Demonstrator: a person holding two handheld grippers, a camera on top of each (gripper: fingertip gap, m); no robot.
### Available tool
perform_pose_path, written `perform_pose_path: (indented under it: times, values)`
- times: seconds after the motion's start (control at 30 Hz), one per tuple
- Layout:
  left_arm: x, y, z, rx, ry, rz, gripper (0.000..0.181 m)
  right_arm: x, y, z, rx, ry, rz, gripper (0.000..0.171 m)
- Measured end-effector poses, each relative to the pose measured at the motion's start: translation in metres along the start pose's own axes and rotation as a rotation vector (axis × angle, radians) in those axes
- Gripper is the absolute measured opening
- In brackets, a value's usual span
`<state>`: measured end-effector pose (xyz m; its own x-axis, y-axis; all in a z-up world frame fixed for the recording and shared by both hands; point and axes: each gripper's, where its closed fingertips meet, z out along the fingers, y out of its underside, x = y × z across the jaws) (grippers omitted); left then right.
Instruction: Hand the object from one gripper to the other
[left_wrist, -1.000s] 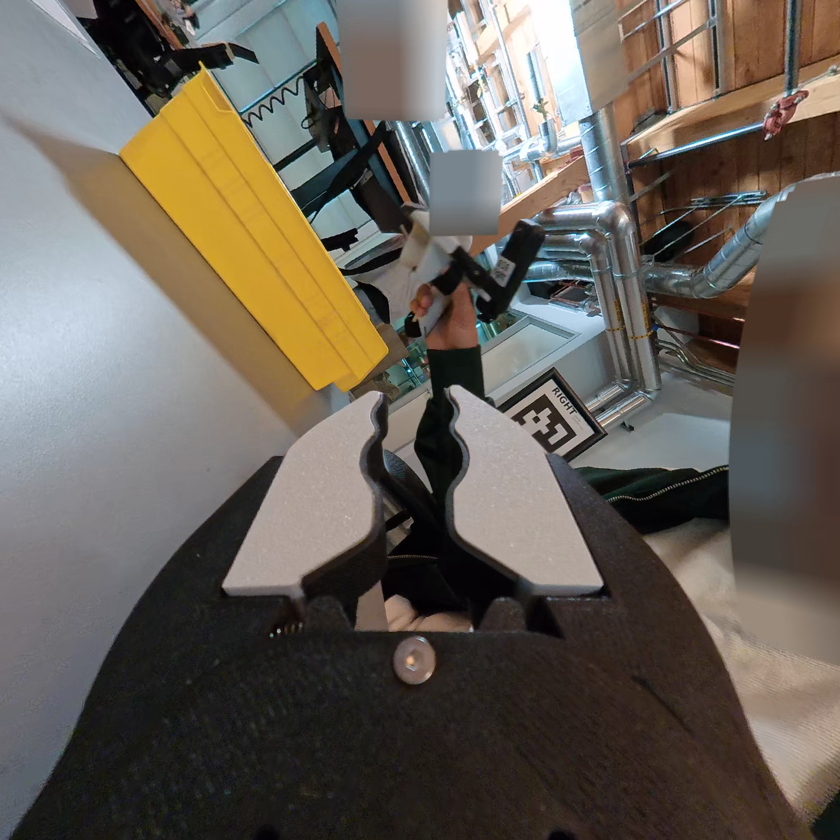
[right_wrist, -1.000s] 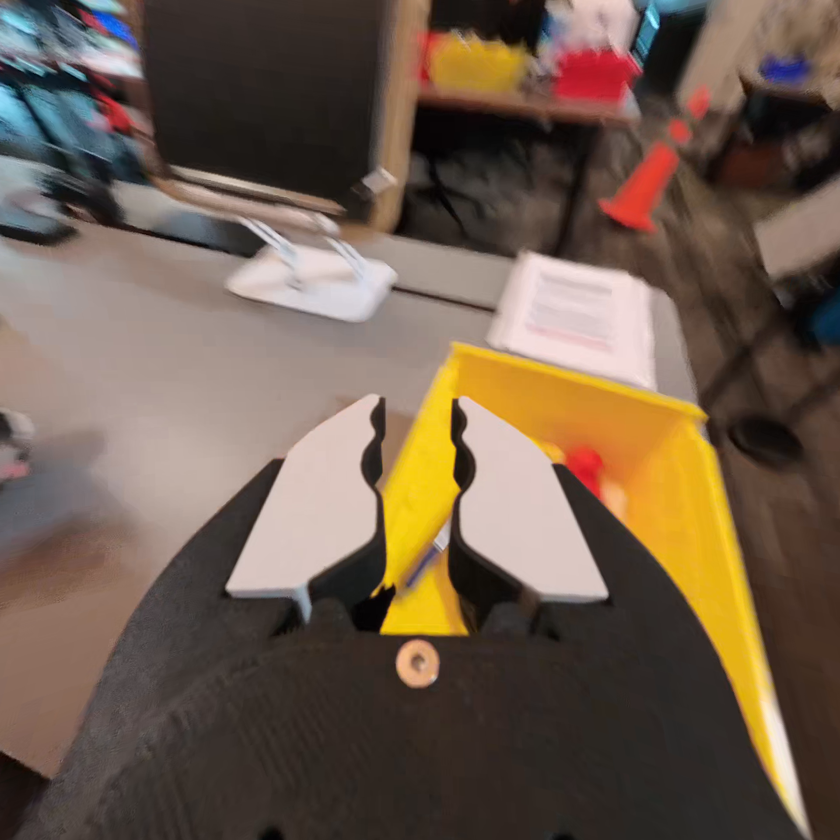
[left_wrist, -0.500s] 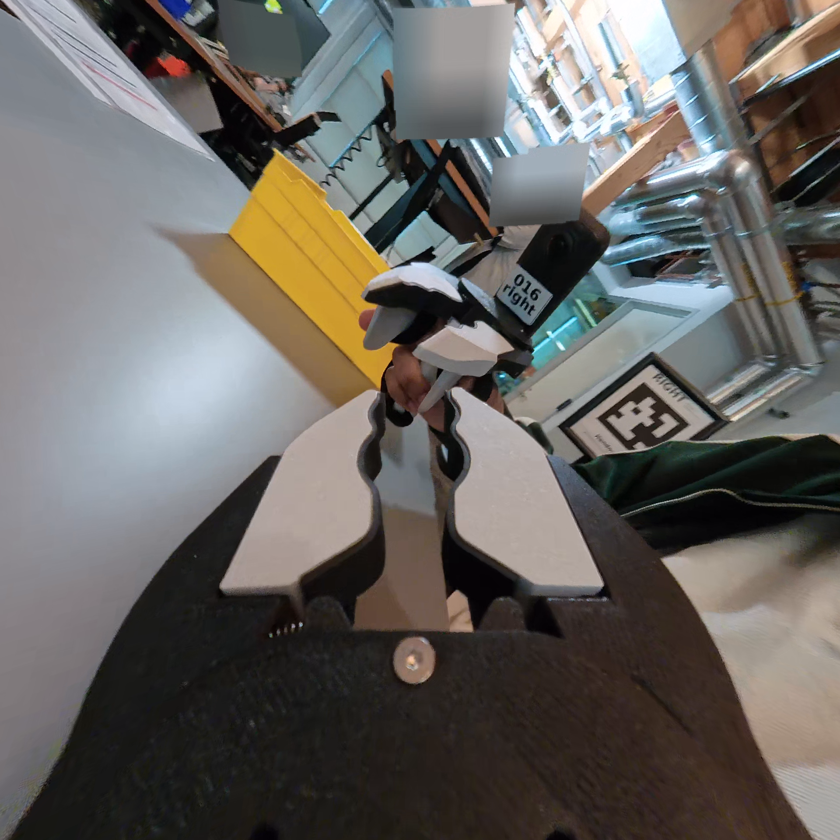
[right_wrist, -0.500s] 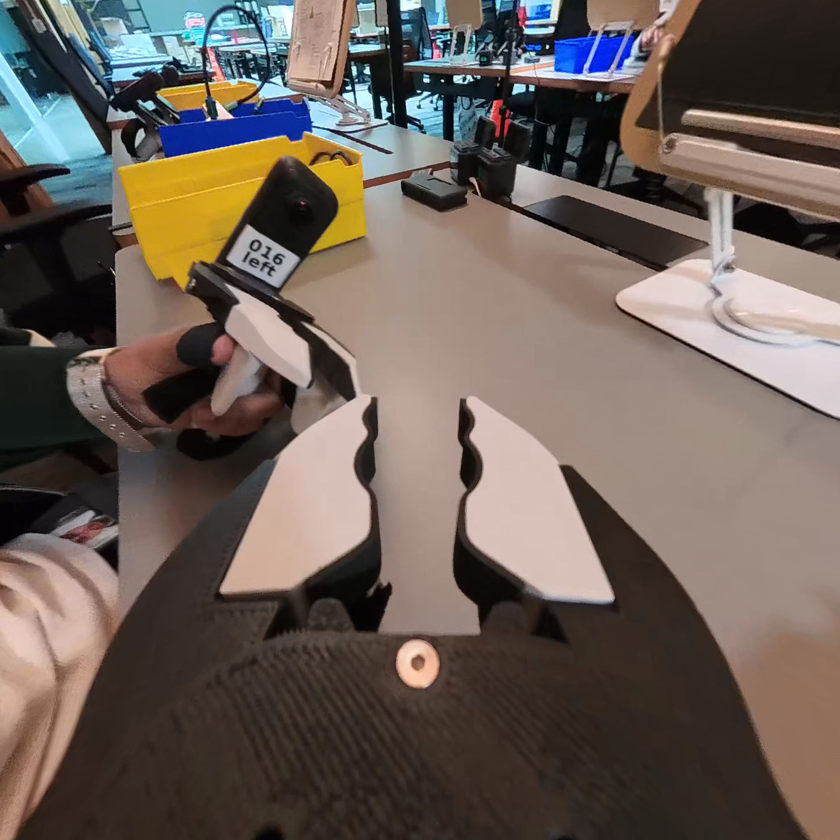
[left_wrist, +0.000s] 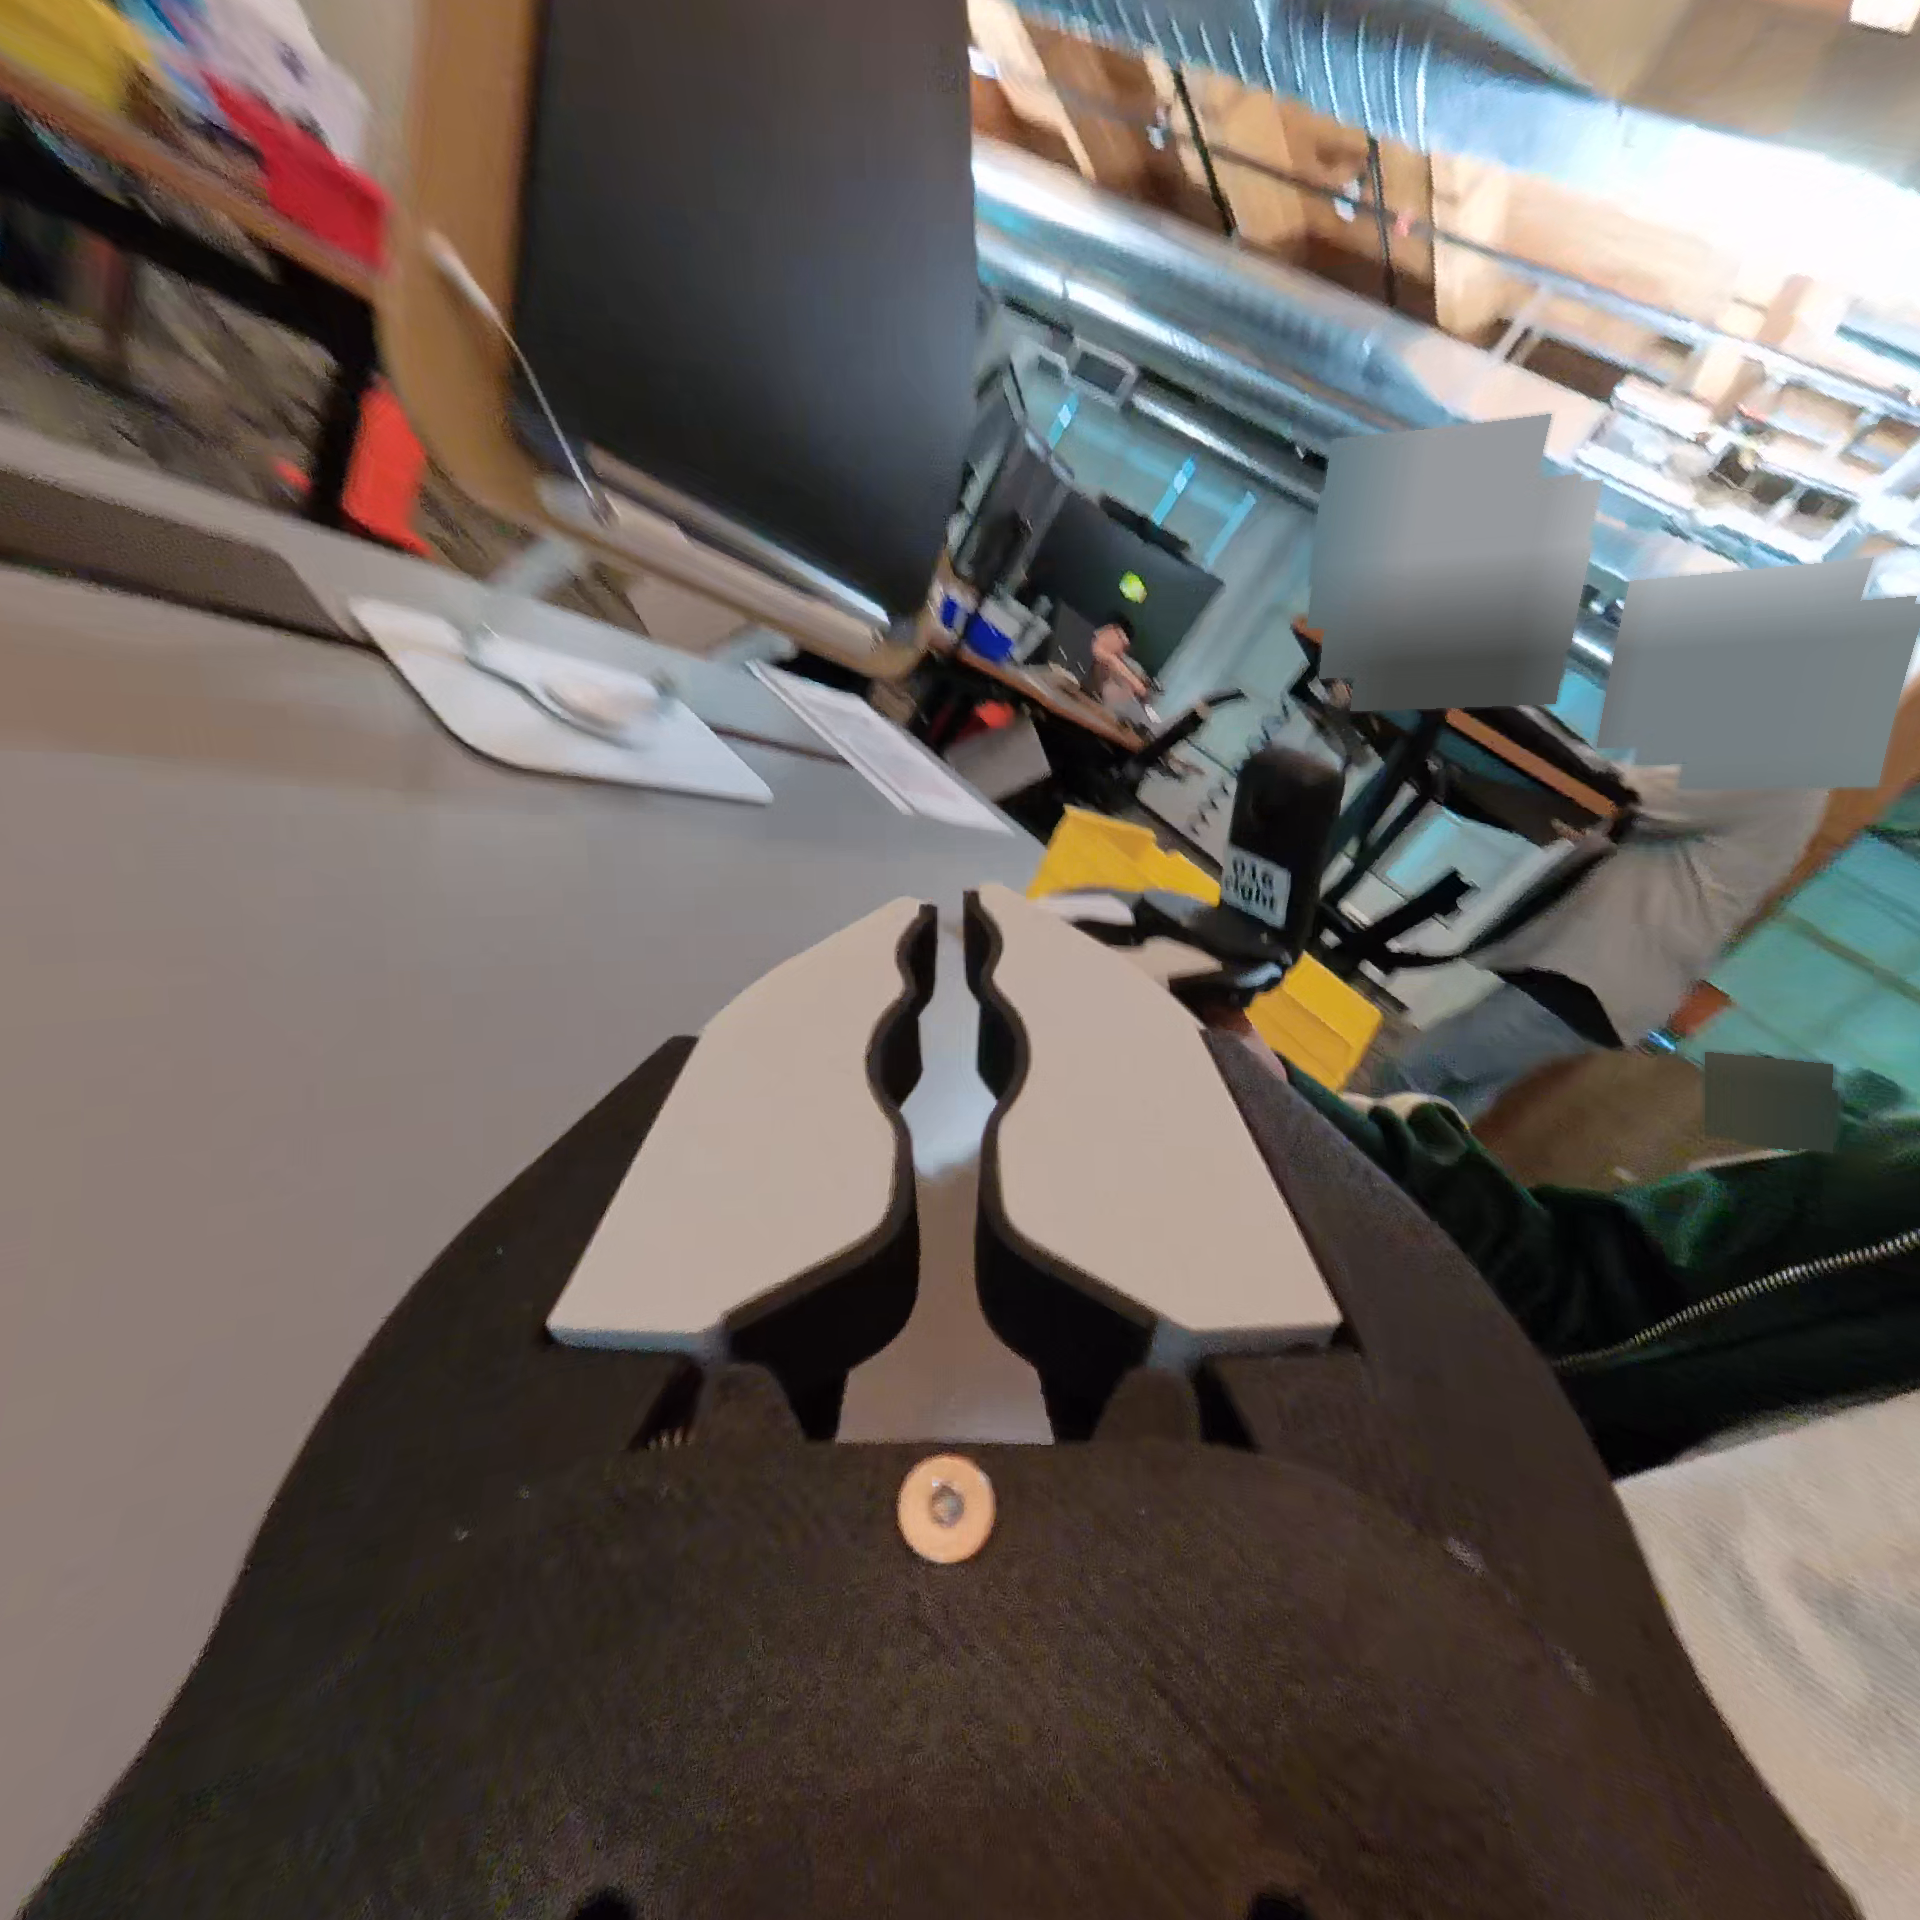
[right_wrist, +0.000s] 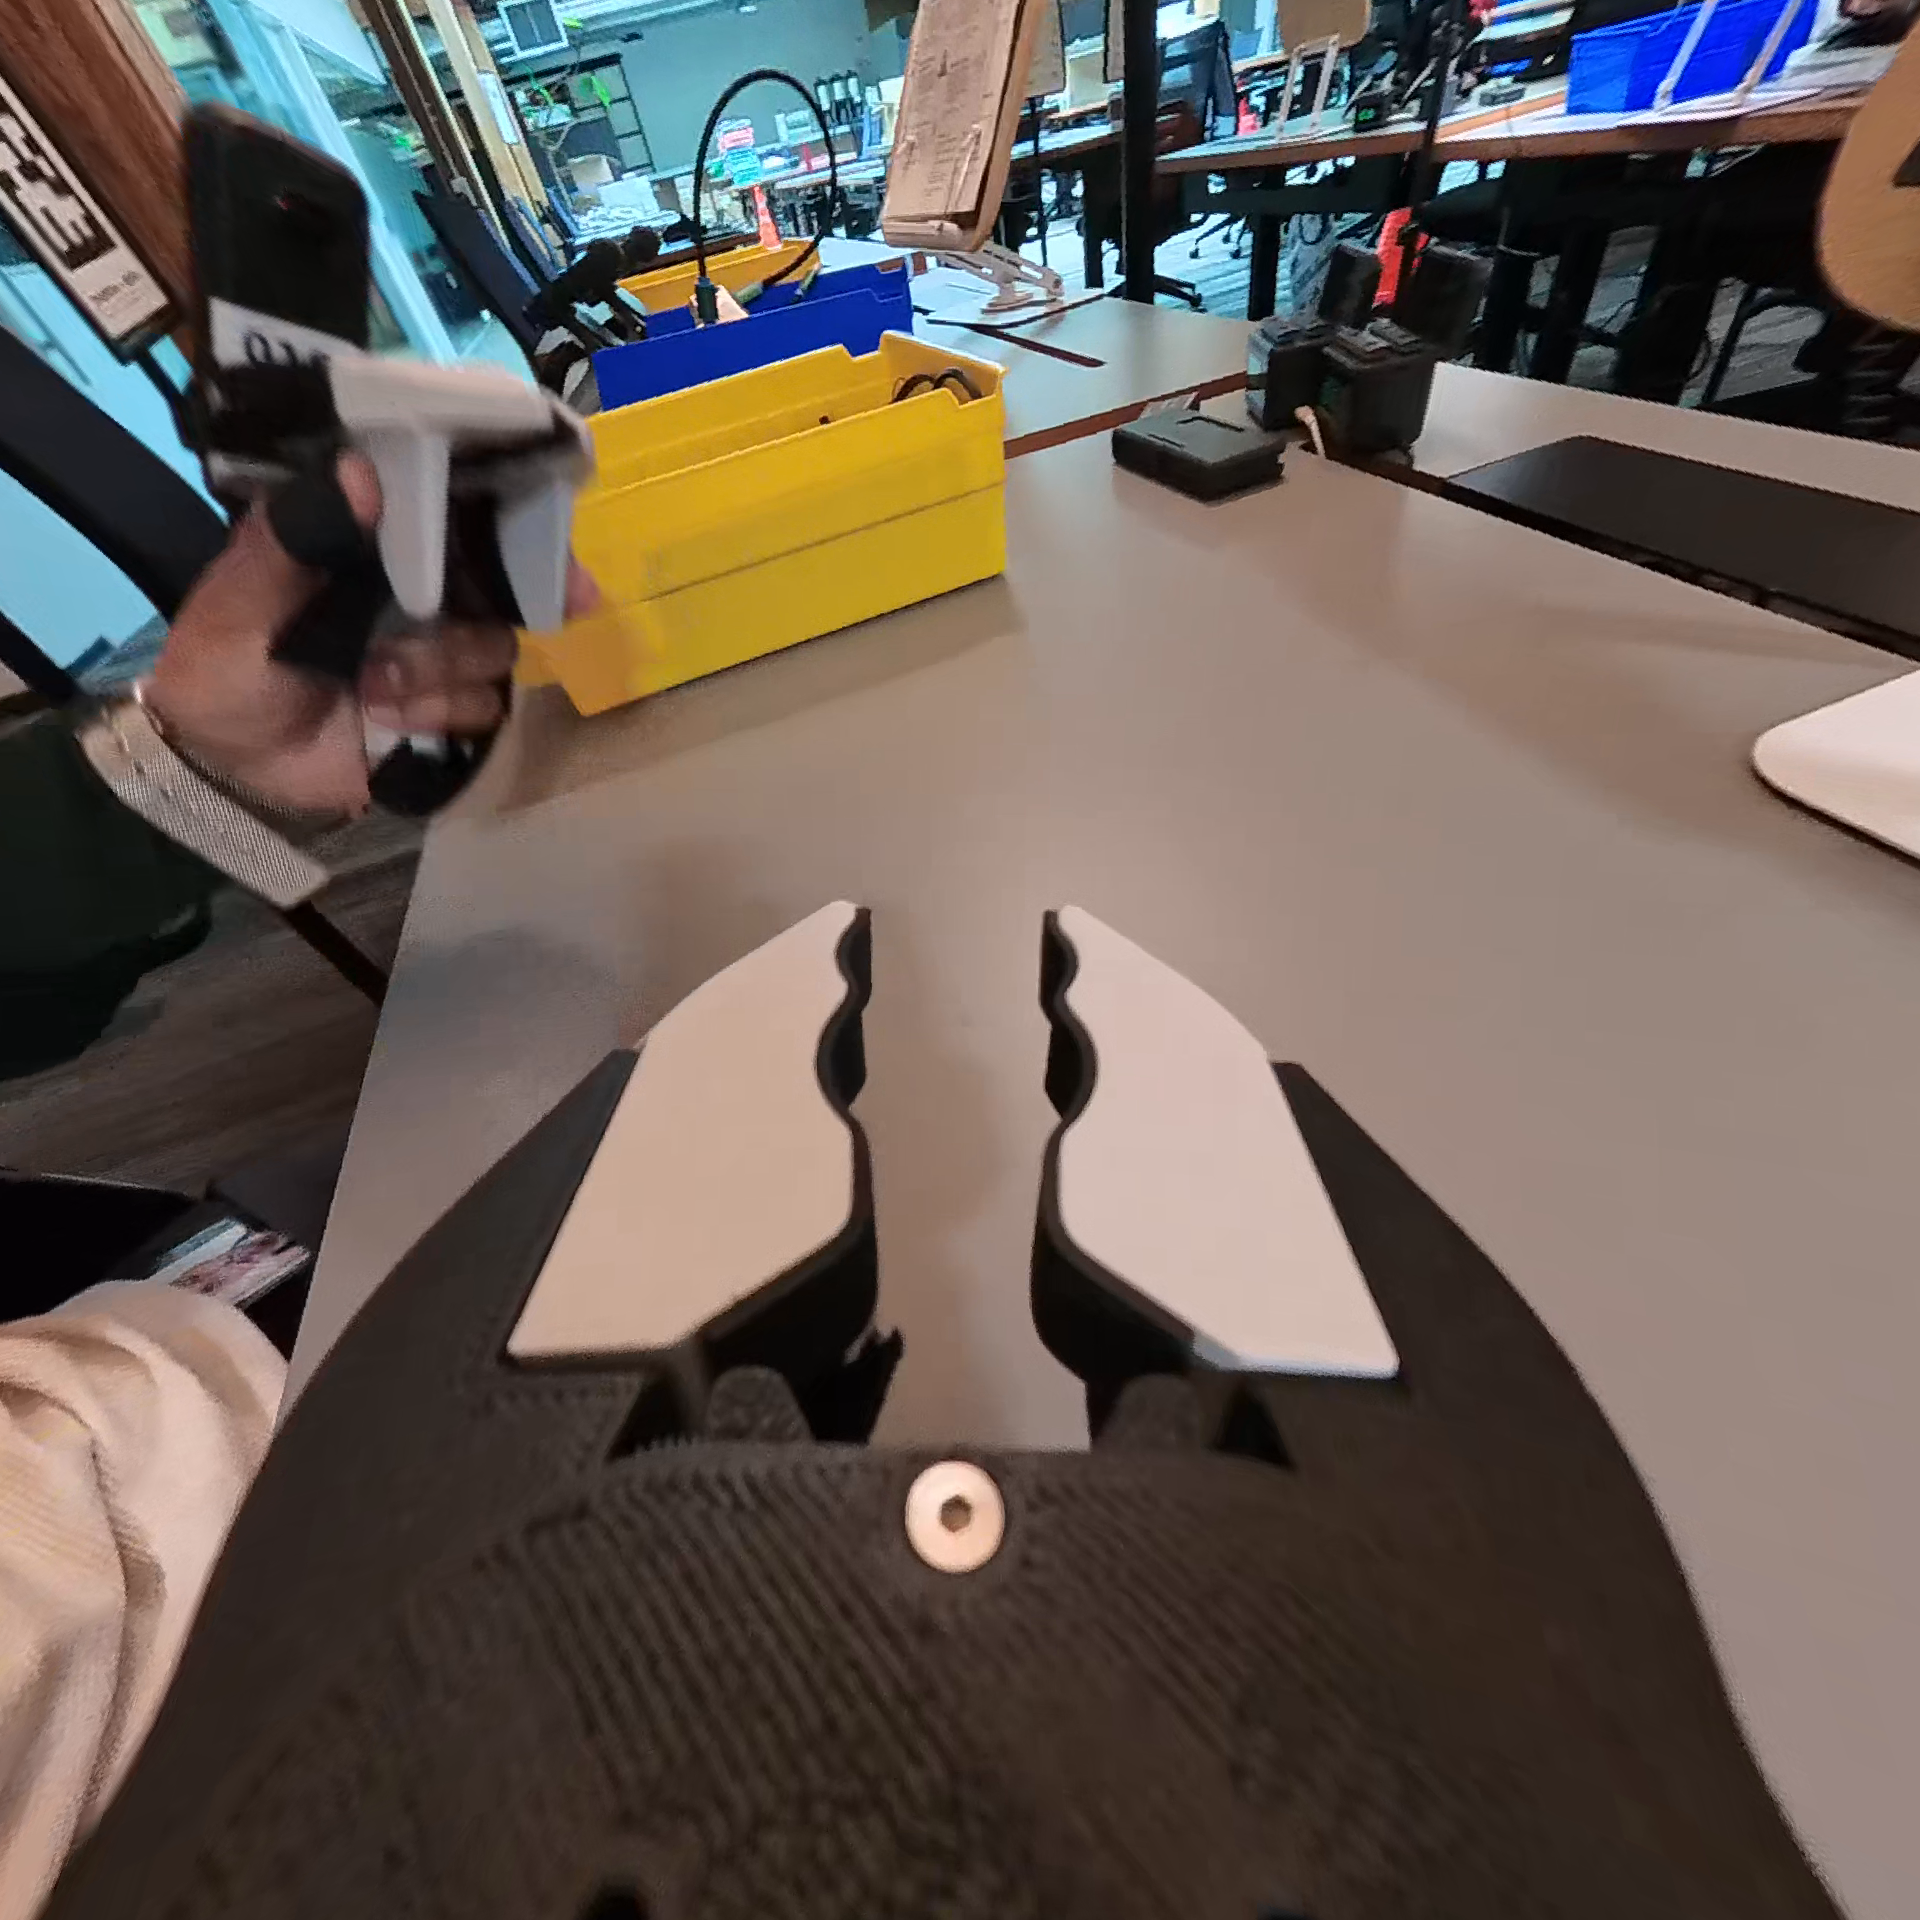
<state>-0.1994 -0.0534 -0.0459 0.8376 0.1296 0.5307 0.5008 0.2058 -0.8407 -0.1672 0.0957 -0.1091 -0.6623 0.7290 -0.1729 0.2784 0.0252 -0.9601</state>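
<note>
Right wrist view had the right gripper (right_wrist: 956, 920) spread, empty; left gripper (left_wrist: 951, 914) nearly closed, empty. Grab something first, I'd say.

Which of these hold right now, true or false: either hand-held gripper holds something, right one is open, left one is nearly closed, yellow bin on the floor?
1. The right hand-held gripper is open with nothing between its fingers. True.
2. The left hand-held gripper is wide open. False: its fingers are nearly shut, with only a narrow gap.
3. The left hand-held gripper holds an object. False: only the grey tabletop shows through the gap.
4. The yellow plastic bin sits on the grey tabletop. True.
</note>
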Motion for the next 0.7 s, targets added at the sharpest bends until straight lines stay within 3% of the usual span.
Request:
perform_pose_path:
  times: [0.1, 0.23, 0.37, 0.5, 0.7]
  values:
    - [-0.016, -0.049, -0.055, 0.049, -0.128, 0.109, 0.0, -0.003, 0.005, 0.006, -0.028, -0.011, -0.016, 0.031]
    - [-0.06, -0.11, -0.169, 0.123, -0.51, 0.214, 0.006, -0.004, 0.012, 0.005, -0.06, 0.007, -0.052, 0.031]
    - [-0.077, -0.141, -0.243, 0.288, -0.601, 0.124, 0.012, -0.001, 0.024, 0.0, -0.1, 0.019, -0.045, 0.03]
    - [-0.108, -0.144, -0.27, 0.288, -0.704, 0.077, 0.012, 0.002, 0.033, -0.009, -0.128, 0.057, -0.051, 0.03]
    - [-0.144, -0.142, -0.259, 0.298, -0.659, -0.016, 0.012, 0.0, 0.026, -0.033, -0.074, 0.136, -0.137, 0.016]
